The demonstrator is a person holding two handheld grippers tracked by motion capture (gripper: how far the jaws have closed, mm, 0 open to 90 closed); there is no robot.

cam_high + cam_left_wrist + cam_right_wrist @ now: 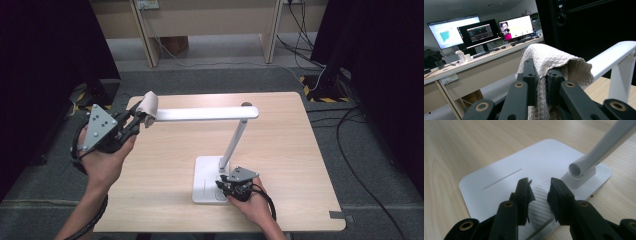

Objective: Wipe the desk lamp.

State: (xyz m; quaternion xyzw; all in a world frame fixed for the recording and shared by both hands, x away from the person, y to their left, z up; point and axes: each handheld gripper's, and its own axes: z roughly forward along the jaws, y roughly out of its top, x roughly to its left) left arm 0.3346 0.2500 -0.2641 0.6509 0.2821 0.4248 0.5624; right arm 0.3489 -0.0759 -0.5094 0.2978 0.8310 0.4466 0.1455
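A white desk lamp stands on the wooden table (160,200), with a flat base (204,172), a slanted stem (234,142) and a long horizontal head (200,114). My left gripper (136,121) is shut on a beige quilted cloth (148,106), which is held against the left end of the lamp head. In the left gripper view the cloth (549,57) drapes over my left gripper (541,75), with the lamp head (614,55) just to its right. My right gripper (226,186) rests on the near right corner of the base. Its jaws stand slightly apart over the base (506,170), near the stem (604,145).
Beyond the table's far edge stand wooden desk legs (150,45) and floor cables (305,30). Dark curtains (380,50) flank both sides. The left gripper view shows a long desk (474,62) with monitors (480,31) in the background.
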